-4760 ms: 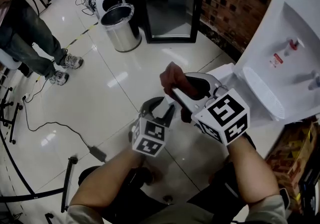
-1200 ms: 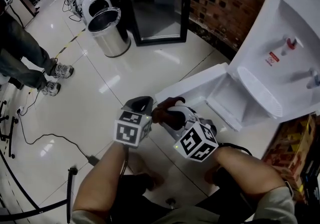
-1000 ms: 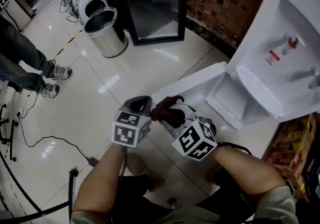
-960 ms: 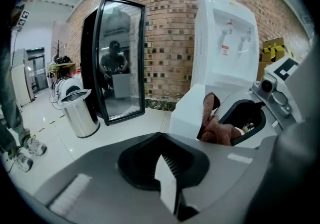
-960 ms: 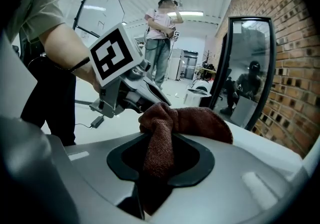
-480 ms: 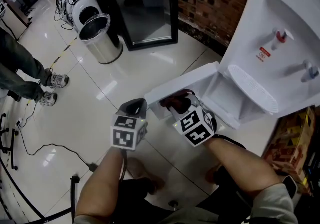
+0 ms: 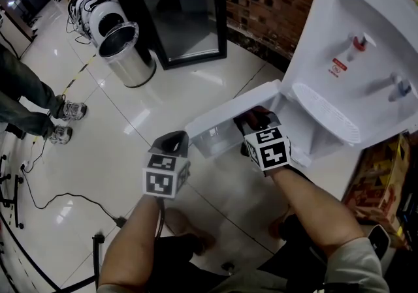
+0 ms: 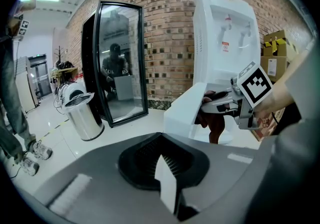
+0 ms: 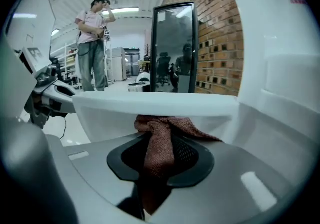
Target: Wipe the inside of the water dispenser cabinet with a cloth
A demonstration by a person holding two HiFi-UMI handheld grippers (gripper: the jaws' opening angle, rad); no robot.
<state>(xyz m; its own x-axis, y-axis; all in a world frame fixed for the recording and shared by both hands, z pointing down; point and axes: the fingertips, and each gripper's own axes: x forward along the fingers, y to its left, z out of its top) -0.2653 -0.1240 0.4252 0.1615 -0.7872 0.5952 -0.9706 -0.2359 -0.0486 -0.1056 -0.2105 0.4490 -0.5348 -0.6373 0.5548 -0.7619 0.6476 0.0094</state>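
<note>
**A:** So where's the reddish-brown woven cloth (image 9: 167, 125) at?

**B:** It's pinched in the right gripper (image 9: 160, 168), jaws clamped on it. It's bunched right up at the inner side of the white plastic cabinet door (image 7: 225, 122), which hangs open low on the white water dispenser (image 7: 346, 30).

**A:** And the left gripper (image 8: 167, 185)?

**B:** Jaws pressed together, nothing in them. It hangs over the glossy white tile floor (image 7: 130, 122) beside the door.

Head cam down; jaw cams twd dispenser (image 7: 366, 37)

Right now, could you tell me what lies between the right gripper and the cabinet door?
Only the reddish cloth the right gripper holds, as the right gripper view shows.
</note>
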